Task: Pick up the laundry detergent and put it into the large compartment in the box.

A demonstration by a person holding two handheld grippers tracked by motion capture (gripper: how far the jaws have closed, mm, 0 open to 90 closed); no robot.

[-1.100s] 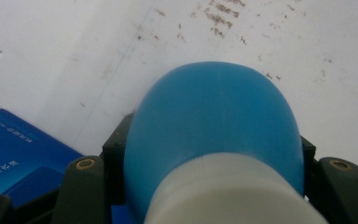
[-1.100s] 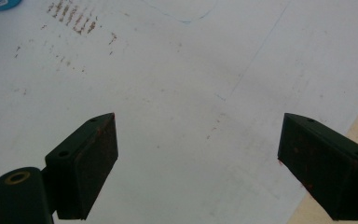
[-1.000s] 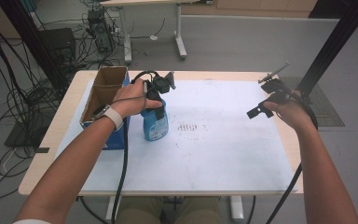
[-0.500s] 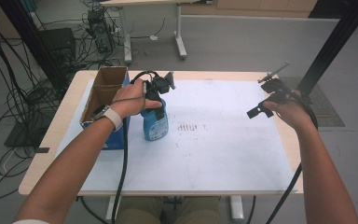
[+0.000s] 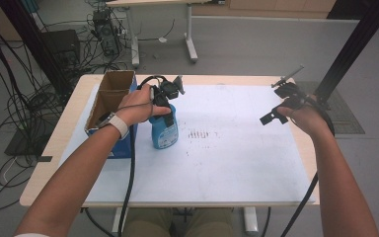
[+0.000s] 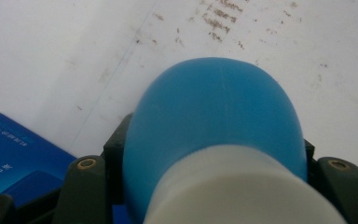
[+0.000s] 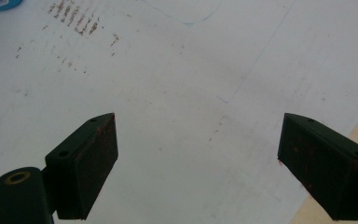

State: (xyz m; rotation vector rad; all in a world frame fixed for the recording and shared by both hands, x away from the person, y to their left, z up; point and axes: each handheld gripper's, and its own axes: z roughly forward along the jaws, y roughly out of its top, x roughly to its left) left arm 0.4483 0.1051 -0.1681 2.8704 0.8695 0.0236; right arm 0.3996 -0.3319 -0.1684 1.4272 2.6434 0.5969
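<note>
A blue spray bottle [image 5: 164,131] stands upright on the white sheet, left of centre. My left gripper [image 5: 160,101] comes down from above and is shut on its top, around the white collar. In the left gripper view the bottle's blue shoulder [image 6: 219,107] bulges between the two jaws, with the white collar below it. My right gripper [image 5: 279,98] hovers over the right side of the table, open, with nothing between its jaws. In the right gripper view [image 7: 198,154] only the bare white sheet lies between the pads, and the bottle's base [image 7: 0,3] peeks in at the top left.
An open cardboard box [image 5: 111,94] stands at the table's left, with a blue box [image 5: 123,145] against its near side, close to the bottle. Brown smudges [image 5: 202,134] mark the sheet's middle. The wooden table edge [image 5: 306,148] runs along the right.
</note>
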